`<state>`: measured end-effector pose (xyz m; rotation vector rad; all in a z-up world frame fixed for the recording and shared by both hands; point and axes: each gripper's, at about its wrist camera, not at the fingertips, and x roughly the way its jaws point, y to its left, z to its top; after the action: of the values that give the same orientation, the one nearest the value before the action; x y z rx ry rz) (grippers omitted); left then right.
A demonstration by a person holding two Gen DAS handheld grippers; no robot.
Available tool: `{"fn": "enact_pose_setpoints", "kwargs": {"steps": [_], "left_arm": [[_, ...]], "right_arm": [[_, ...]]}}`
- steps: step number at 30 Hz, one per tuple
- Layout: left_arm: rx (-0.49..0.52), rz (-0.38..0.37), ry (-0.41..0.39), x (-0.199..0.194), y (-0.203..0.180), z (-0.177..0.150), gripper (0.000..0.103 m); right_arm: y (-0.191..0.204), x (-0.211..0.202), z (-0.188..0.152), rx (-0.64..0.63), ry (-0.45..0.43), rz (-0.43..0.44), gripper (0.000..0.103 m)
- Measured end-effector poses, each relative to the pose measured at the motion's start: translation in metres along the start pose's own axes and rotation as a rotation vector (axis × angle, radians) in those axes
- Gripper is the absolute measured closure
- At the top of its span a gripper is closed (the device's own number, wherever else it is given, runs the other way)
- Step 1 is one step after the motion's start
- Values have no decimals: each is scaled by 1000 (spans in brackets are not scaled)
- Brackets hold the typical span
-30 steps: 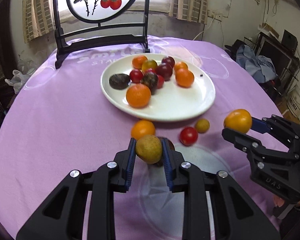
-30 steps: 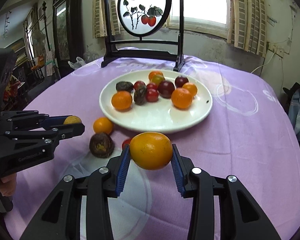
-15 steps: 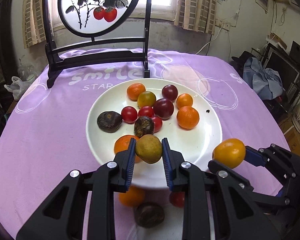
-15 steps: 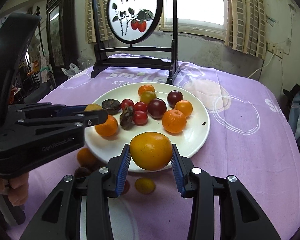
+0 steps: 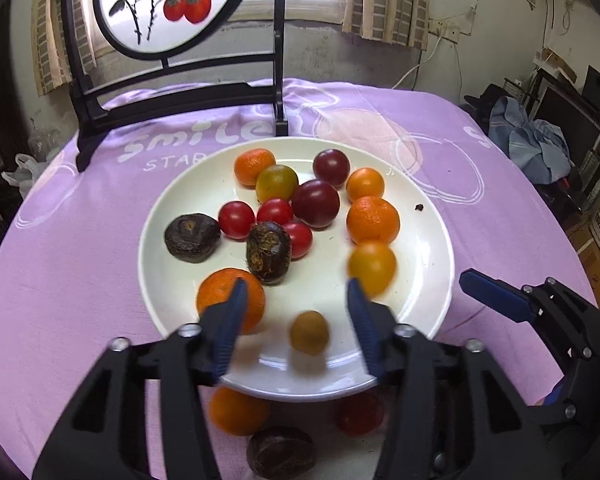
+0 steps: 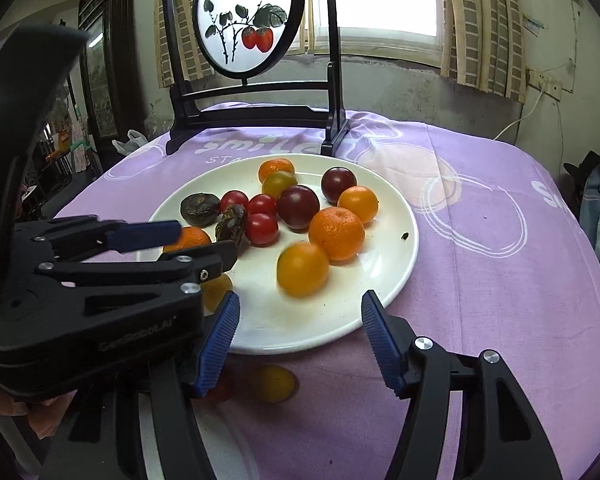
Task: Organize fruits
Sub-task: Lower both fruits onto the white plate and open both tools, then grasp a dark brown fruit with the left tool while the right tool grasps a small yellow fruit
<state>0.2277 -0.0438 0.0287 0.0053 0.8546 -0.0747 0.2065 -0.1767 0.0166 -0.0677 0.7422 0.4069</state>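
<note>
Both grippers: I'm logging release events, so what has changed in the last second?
Both moved forward over the white plate and opened. The left gripper let go of the small brownish fruit; the right gripper let go of the yellow-orange fruit. Both fruits show motion blur. The other plated fruits stayed put.

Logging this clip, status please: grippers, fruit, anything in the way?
Left gripper open, right gripper open. Small brown fruit and yellow-orange fruit blurred over white plate. Loose fruit, including an orange, on the cloth near plate's edge. Nothing obstructing.
</note>
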Motion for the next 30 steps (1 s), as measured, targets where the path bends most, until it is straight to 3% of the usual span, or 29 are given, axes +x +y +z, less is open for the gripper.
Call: {"fn": "enact_pose_setpoints", "kwargs": {"steps": [8,19,30], "left_arm": [[-70,-3,-7,-22,22,-17,37],[-162,-19,49,-33,44,-61,35],[-107,-9,91,-28,29,-98,35]], "right_arm": [[-2,-15,-8,8,2,2,39],[-3,-28,-30,24,18,-21,37],[-2,-57,-50,26,-20,-33,33]]}}
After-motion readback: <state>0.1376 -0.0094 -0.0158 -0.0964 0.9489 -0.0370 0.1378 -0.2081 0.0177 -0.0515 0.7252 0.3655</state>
